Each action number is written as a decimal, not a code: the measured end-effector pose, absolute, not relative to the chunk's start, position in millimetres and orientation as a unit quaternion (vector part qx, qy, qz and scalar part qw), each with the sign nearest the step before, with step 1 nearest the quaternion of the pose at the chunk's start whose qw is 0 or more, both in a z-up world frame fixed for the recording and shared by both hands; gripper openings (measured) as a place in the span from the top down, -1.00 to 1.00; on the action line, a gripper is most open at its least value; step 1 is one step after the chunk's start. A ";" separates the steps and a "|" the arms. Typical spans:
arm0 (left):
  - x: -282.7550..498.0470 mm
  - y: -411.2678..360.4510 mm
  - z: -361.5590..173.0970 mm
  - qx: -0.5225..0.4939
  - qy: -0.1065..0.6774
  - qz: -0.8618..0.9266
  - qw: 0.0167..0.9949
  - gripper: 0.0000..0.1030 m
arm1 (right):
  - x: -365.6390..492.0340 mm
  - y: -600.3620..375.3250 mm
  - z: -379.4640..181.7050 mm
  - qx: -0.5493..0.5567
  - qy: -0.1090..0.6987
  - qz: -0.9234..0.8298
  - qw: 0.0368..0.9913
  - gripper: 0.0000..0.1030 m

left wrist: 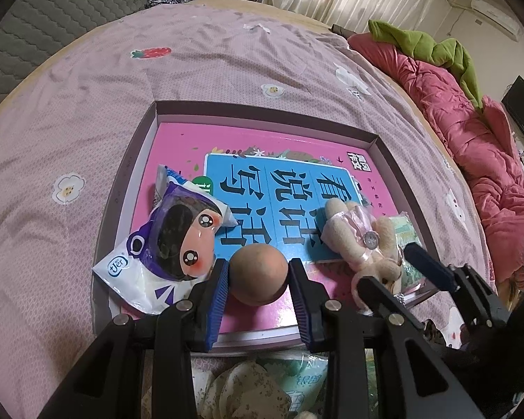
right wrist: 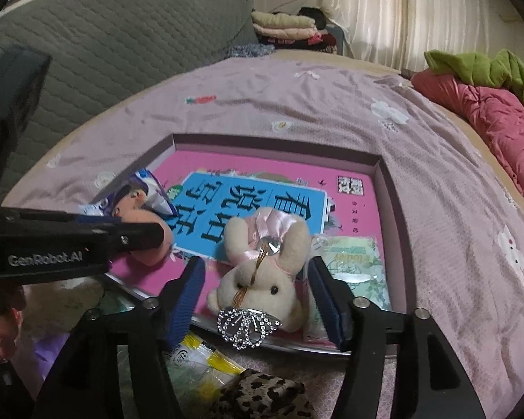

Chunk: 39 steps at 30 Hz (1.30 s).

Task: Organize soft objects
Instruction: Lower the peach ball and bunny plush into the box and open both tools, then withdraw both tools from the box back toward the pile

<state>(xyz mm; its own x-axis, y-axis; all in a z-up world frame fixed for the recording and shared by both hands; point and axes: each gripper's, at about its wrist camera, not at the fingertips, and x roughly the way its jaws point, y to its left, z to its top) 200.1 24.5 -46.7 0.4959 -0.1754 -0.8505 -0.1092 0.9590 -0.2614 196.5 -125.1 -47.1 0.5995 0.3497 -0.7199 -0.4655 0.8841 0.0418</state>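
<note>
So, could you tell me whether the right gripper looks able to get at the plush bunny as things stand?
Probably yes. The right gripper already has its blue pads on either side of the plush bunny, apart from it. The left gripper, shut on the ball, sits off to one side.

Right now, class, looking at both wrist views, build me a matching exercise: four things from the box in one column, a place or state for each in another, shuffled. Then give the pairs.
Things:
1. orange ball
2. plush bunny
3. tissue pack
4. green packet

Places or states:
A. flat in the box's right corner, beside the bunny
B. pressed between the left gripper's blue pads
C. at the box's left side, cartoon face printed on it
D. between the right gripper's open jaws, pads clear of it

Pairs: 1-B, 2-D, 3-C, 4-A
</note>
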 end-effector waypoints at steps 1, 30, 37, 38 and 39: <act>200.2 24.1 -46.6 -0.141 0.503 -0.020 0.853 0.32 | 195.0 -127.3 -44.7 -0.075 0.379 0.229 0.894 -0.28; 196.4 14.9 -38.0 -0.106 0.511 -0.004 0.853 0.25 | 188.7 -147.8 -34.4 -0.047 0.359 0.209 0.908 -0.31; 189.3 14.0 -31.1 -0.107 0.500 -0.006 0.859 0.13 | 187.6 -148.2 -32.5 -0.047 0.358 0.208 0.909 -0.35; 188.4 14.0 -29.7 -0.108 0.498 -0.007 0.860 0.13 | 187.6 -148.2 -32.4 -0.047 0.357 0.208 0.909 -0.37; 187.9 13.9 -28.7 -0.108 0.498 -0.008 0.861 0.13 | 187.5 -148.1 -32.0 -0.048 0.356 0.208 0.910 -0.40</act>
